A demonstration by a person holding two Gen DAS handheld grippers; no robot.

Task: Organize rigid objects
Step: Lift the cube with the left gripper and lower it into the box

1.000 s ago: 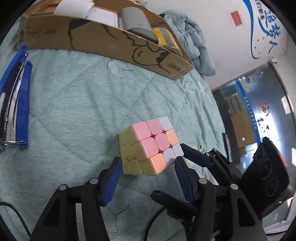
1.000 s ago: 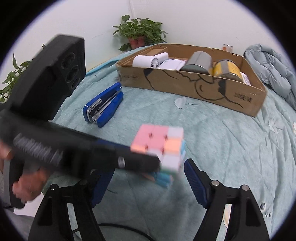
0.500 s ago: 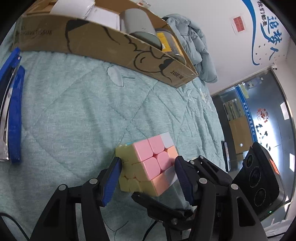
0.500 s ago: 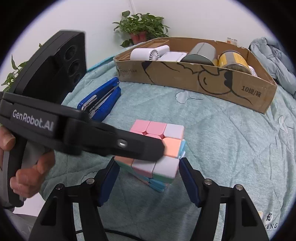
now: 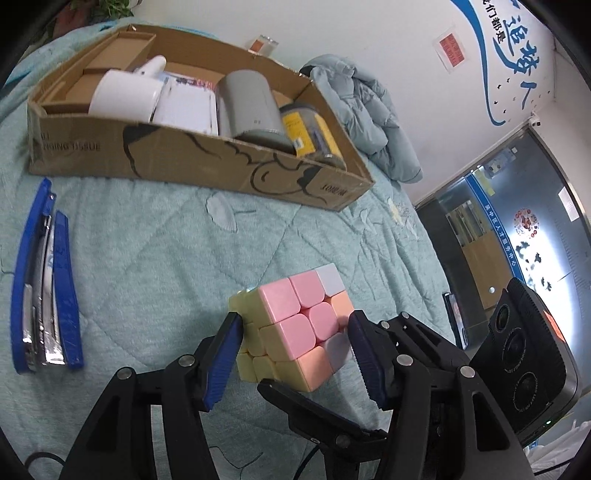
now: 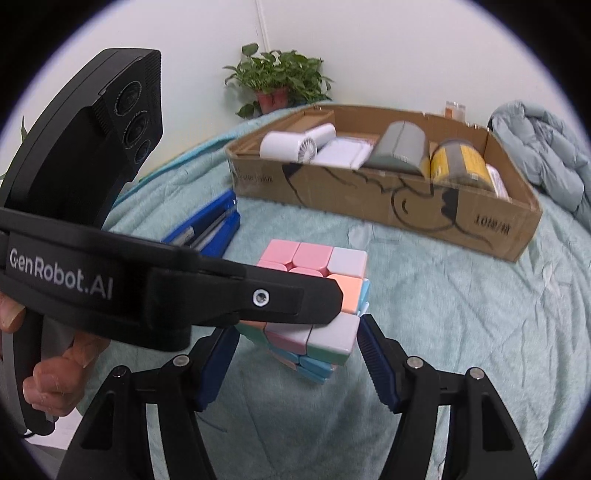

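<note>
We pinch the pastel puzzle cube (image 5: 295, 328) in our left gripper (image 5: 291, 354), above the teal quilt (image 5: 147, 258). Our right gripper (image 6: 295, 363) clasps its lower layers. The cardboard box (image 5: 177, 155) lies at eleven o'clock.

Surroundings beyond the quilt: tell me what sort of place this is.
Probably an office or company workroom, not a home. A wall carries painted blue slogan lettering, a glass door opens onto a lobby, and a potted plant stands behind the cardboard box.
</note>
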